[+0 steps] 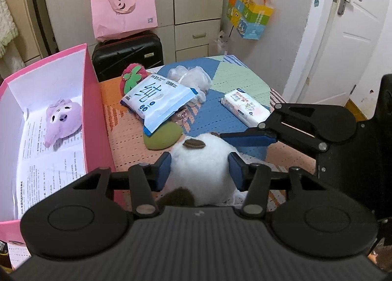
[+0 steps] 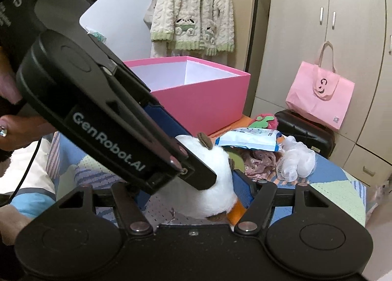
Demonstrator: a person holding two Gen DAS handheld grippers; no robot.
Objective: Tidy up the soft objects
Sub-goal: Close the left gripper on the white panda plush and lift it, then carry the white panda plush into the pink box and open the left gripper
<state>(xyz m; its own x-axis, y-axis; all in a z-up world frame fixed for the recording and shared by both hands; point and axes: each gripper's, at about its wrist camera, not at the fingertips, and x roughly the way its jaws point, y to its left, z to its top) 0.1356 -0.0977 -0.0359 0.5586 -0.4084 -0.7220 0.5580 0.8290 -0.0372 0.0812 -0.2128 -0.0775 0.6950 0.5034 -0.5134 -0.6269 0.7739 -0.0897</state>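
White plush toy (image 1: pixel 201 168) sits on the patchwork mat (image 1: pixel 230 119), pinched between the left gripper's (image 1: pixel 199 170) blue pads; the right gripper (image 2: pixel 196 192) straddles it too, grip unclear, beside the pink box (image 1: pixel 95 114).

**Camera placement: two wrist views, close range**

Left wrist view looks steeply down over the table (image 1: pixel 137 156), pink box (image 1: pixel 95 109) at its left. Right wrist view looks across from the opposite side. Both share the white plush toy (image 1: pixel 201 165) and pink box.

3 plush toys (image 1: pixel 201 168), 2 tissue packs (image 1: pixel 156 99), 1 pink box (image 1: pixel 95 99), 2 tools (image 1: pixel 199 173).
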